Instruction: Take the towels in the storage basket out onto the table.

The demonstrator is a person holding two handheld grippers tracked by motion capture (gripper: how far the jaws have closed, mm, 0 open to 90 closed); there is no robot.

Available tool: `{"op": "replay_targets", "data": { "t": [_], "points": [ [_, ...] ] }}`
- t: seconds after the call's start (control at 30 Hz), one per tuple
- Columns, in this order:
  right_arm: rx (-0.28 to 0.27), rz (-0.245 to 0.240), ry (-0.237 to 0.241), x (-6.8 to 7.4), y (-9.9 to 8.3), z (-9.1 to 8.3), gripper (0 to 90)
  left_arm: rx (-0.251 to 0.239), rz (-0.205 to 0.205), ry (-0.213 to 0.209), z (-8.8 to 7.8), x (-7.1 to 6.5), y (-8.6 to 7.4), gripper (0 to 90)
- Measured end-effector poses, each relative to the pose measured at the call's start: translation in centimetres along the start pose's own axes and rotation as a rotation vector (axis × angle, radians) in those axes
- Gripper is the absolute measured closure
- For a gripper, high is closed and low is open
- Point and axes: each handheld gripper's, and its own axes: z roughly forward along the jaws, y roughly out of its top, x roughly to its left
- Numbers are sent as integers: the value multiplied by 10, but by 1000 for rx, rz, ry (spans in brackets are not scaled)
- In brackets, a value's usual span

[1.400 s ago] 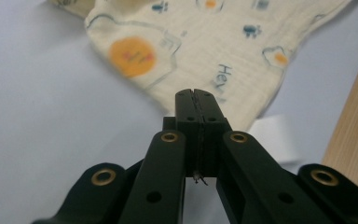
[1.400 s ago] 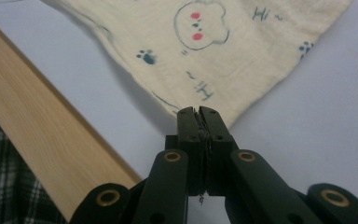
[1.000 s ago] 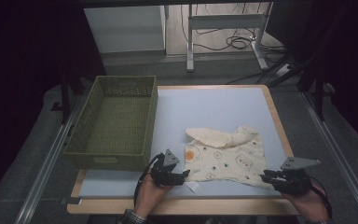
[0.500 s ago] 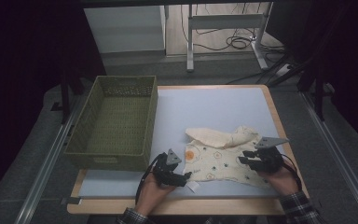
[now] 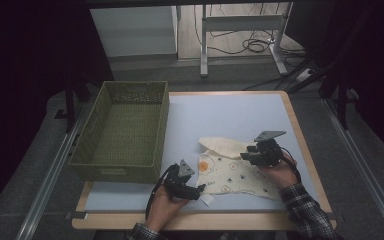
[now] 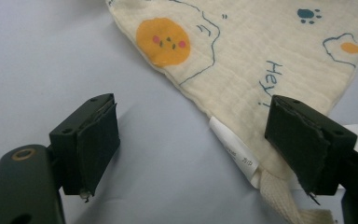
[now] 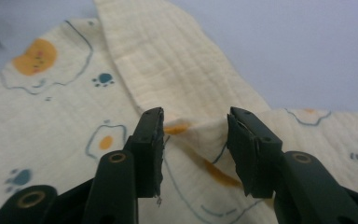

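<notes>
A small cream garment [image 5: 237, 167], printed with fried eggs and paw marks, is laid flat on the pale blue table top [image 5: 240, 112], to the right of a green woven basket [image 5: 122, 132] and apart from it. Its upper sleeve or flap is seen turned back over the body, so a folding step is judged to be in hand. The left gripper [image 6: 193, 149] is held low at the garment's near left corner with its jaws spread wide; the hem, a white care label [image 6: 233, 151] and a cotton tie [image 6: 279, 200] lie between them, but nothing is pressed. The right gripper [image 7: 195, 147] is set over the raised crease by the folded flap; its jaws have just been opening, and the ridge of cloth stands between them without being clamped. For the next move, each gripper would probably have to be closed on its edge of cloth, and both lifted together so that the fold is carried across evenly.
</notes>
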Motion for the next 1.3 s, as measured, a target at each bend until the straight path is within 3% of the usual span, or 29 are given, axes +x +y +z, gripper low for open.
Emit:
{"op": "replay_targets", "data": {
  "t": [0.13,0.17,0.2,0.3,0.43,0.57,0.8,0.93,1.1,1.3],
  "points": [
    [43,2,-33,-2,-2,11,792,-1,0,0,0,0,0,174],
    [34,12,-22,-3,-2,12,854,0,0,0,0,0,0,174],
    [38,17,-22,-4,-2,11,862,0,0,0,0,0,0,174],
    [40,10,-29,-4,4,8,865,0,0,0,0,0,0,174],
    [1,21,-51,-14,19,-4,864,2,2,0,0,0,0,174],
    [-8,40,-82,-32,38,-8,864,1,2,1,0,0,0,174],
    [-8,111,-149,-68,63,3,860,2,3,0,0,0,0,174],
    [-36,163,-171,-83,72,5,769,1,2,1,0,0,0,174],
    [-26,125,-144,-75,72,2,732,1,2,1,0,0,0,174],
    [5,77,-145,-68,54,-3,692,1,2,2,0,0,0,172]
  ]
}}
